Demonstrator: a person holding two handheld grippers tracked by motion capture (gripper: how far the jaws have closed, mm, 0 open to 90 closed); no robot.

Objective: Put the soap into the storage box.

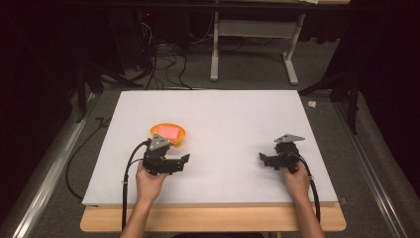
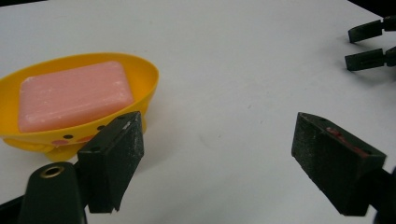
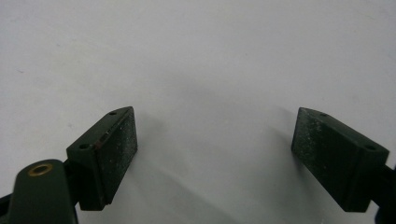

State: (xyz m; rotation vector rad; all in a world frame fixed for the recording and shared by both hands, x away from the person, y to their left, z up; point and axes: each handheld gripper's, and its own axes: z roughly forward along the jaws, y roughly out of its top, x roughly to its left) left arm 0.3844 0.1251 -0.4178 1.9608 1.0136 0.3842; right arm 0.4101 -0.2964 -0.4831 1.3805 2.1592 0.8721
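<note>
I've got the left gripper (image 1: pixel 184 159) low over the white worktop (image 1: pixel 223 119), jaws spread wide with nothing between them. In the left gripper view, the oval yellow plastic soap dish (image 2: pixel 147 79) sits just beyond and to the side of one jaw; the tip of that jaw overlaps the dish's lower edge, though I cannot tell whether the two are touching. Lying flat in the dish is the rectangular pink bar of soap (image 2: pixel 74 95), filling most of the bowl. Small dark holes dot the dish's outer wall near its base.

From the high view, the dish (image 1: pixel 168 131) rests left of centre on the worktop, right behind the left gripper, whose grey three-cornered plate partly covers its near rim. My left hand (image 1: pixel 148 181) wraps the handle from below.

Over on the other side, the right gripper (image 1: pixel 263 158) hovers well apart from the dish, pointing inward toward the middle of the worktop. Its jaws are also wide open and hold nothing; the right gripper view has bare white surface between them. The right gripper's jaw tips also appear at the far top corner of the left gripper view.
</note>
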